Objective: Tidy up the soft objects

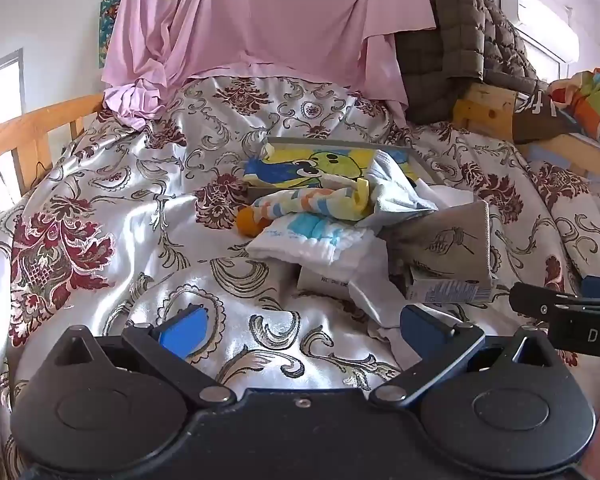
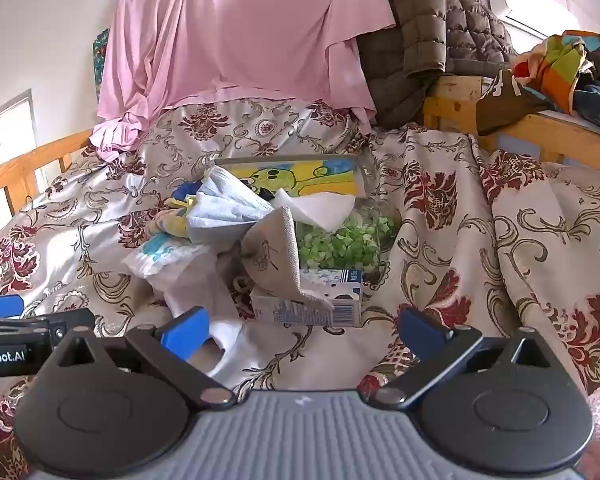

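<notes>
Both grippers, left gripper [image 1: 300, 330] & right gripper [image 2: 302, 330], hover level, jaws spread, near cloth pile [image 2: 220, 216]

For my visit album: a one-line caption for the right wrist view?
Open right gripper hovers over a patterned bedspread, facing a heap of cloths and a small carton.

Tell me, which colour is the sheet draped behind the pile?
The draped sheet is pale pink, plain; the right wrist view shows it best.
</notes>
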The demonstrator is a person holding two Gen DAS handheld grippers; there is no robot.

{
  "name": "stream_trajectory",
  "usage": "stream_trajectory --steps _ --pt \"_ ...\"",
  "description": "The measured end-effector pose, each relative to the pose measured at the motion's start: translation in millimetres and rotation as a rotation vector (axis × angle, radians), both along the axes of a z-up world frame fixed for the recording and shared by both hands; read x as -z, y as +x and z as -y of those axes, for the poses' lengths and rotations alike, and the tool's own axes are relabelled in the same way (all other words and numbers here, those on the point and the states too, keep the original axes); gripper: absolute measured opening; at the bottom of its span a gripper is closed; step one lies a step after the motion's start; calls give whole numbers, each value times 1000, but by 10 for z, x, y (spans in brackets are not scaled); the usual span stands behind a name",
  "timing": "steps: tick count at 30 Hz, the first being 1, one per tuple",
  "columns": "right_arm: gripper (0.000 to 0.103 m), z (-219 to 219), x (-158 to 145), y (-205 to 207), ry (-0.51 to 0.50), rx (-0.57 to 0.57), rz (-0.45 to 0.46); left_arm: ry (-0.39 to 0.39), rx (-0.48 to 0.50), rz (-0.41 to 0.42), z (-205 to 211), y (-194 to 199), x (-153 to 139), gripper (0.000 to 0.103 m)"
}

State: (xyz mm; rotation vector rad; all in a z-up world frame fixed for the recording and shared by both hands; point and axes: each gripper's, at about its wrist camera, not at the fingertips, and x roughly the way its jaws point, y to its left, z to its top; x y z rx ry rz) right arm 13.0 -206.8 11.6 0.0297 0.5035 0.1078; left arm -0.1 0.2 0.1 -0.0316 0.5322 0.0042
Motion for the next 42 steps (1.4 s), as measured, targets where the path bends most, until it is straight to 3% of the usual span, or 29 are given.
stream_trajectory --steps 42 --pt "103 -7 7 4 -1 -1 -9 -24 -2 -25 -57 11 67 102"
